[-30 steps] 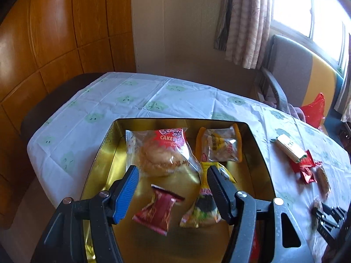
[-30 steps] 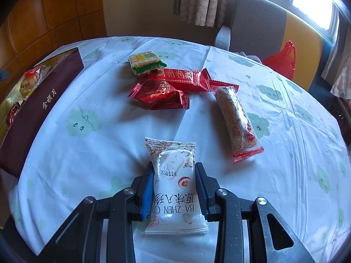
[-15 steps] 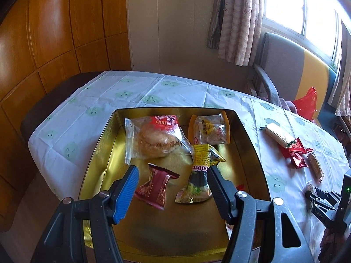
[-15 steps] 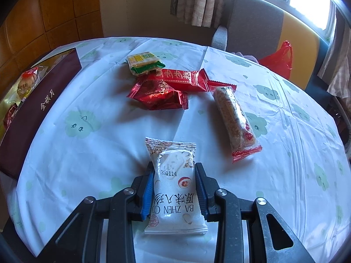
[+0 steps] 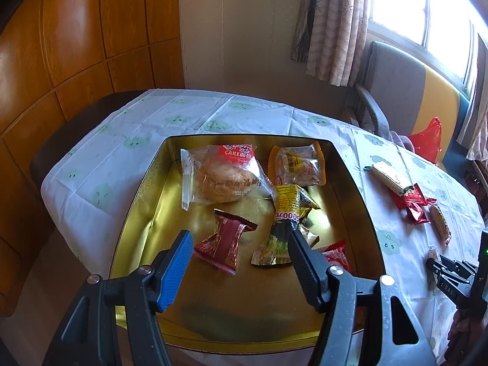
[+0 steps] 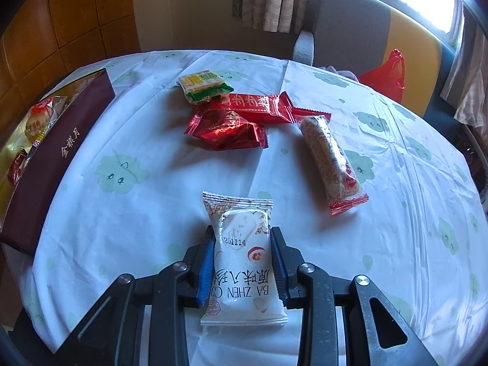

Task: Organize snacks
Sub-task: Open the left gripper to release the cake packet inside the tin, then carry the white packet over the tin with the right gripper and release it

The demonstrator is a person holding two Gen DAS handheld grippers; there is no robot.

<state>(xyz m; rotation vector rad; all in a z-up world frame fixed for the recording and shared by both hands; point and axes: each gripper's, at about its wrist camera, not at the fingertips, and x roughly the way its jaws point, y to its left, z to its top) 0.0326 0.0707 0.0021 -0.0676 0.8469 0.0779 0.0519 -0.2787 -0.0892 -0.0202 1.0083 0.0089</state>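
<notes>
Your left gripper [image 5: 241, 241] hangs with jaws spread and empty above the gold metal tin [image 5: 146, 189], where a clear-wrapped round cake [image 5: 222, 177] and a dark red foil candy [image 5: 225, 241] lie.

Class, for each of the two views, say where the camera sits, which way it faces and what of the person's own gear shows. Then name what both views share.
Left wrist: sits behind the open left tongs, angled down into the gold tin of wrapped snacks; the right tongs peek in at the right edge.
Right wrist: sits behind the right tongs, angled down at the tablecloth, closed on the white packet; no hand shows.
Shared: the tin, the green-ended packet, the red wrappers and the long bar.
</notes>
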